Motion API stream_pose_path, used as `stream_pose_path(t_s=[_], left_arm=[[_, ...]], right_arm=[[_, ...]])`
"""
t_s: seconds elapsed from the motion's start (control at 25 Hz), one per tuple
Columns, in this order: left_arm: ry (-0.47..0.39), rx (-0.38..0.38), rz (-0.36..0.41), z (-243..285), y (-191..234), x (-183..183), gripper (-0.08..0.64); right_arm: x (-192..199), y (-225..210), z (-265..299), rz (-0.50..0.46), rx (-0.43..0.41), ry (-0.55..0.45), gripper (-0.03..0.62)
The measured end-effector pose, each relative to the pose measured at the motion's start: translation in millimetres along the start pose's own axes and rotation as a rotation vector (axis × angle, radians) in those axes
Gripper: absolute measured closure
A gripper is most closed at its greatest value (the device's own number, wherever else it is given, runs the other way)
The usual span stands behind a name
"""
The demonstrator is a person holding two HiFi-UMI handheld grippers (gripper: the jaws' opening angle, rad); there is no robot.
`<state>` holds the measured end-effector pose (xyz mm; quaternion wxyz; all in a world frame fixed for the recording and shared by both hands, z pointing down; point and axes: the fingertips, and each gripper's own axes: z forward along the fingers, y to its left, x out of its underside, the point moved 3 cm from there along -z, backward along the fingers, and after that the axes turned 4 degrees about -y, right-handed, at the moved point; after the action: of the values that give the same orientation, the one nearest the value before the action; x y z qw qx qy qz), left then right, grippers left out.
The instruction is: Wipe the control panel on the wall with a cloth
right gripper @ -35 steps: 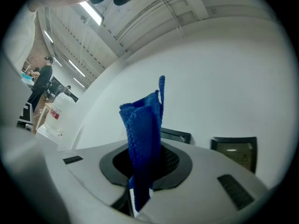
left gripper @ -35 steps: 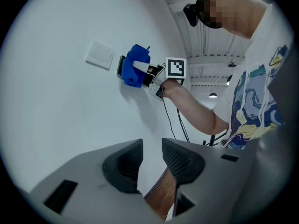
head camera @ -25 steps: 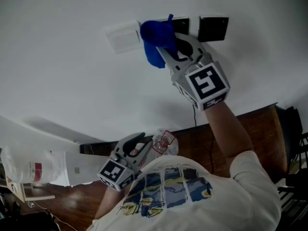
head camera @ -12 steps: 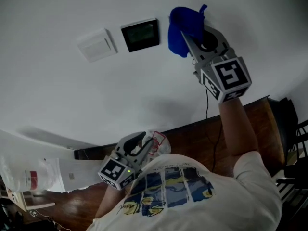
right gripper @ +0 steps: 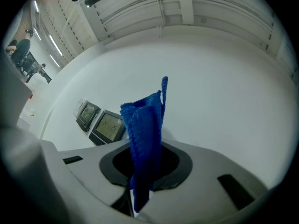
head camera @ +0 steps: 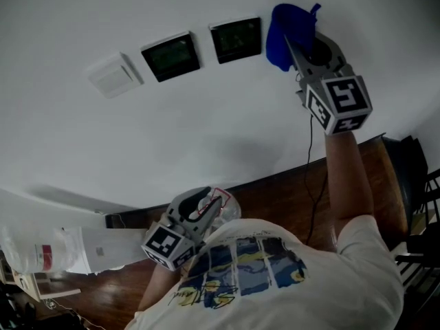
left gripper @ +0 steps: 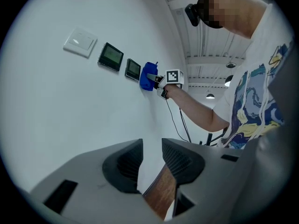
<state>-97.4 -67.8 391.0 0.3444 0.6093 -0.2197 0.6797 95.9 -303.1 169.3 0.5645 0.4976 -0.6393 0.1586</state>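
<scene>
Far down from the white switch (head camera: 113, 74) and off to its left, I see a see-through plastic bag (head camera: 38, 249) by the wood floor (head camera: 275, 198). The switch sits on the white wall (head camera: 172, 136).

Just to the right of the switch is a dark control panel (head camera: 170, 56). Well below the switch and a bit to its right, my left gripper (head camera: 206, 208) hangs low near my shirt. Its jaws are only a little apart, and nothing is between them. I just see wall and floor through the gap.

One more step to the right of the switch is a second control panel (head camera: 236, 38). Next, even farther from the switch, comes the blue cloth (head camera: 289, 33), just beside that second panel and off both panels. It looks close up against the wall, but I cannot tell if it touches. My right gripper (head camera: 306, 50) is squeezed tight on the cloth, which sticks up past the jaws. A thin black cable (head camera: 309, 157) runs down the wall under it.
</scene>
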Motion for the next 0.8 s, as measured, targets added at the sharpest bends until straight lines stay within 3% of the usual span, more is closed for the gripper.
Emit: stream_pose_path(t_s=[0.36,0.48,0.64,0.8], left_arm=[[-0.001,-0.020,-0.002,-11,8,-2,0.436],[0.003,-0.025,-0.001,-24,18,1,0.436],[0.001,-0.019,0.002,-41,26,5,0.436],[0.002,-0.019,0.013,-63,34,10,0.436]], right_arm=[[-11,12,-8,0.025,-0.003,-0.028,0.515],[-39,55,-14,-0.008,-0.059,-0.077,0.515],[-60,129,3,0.022,-0.201,-0.122,0.515],[-63,185,32,0.054,-0.271,-0.099,0.515]])
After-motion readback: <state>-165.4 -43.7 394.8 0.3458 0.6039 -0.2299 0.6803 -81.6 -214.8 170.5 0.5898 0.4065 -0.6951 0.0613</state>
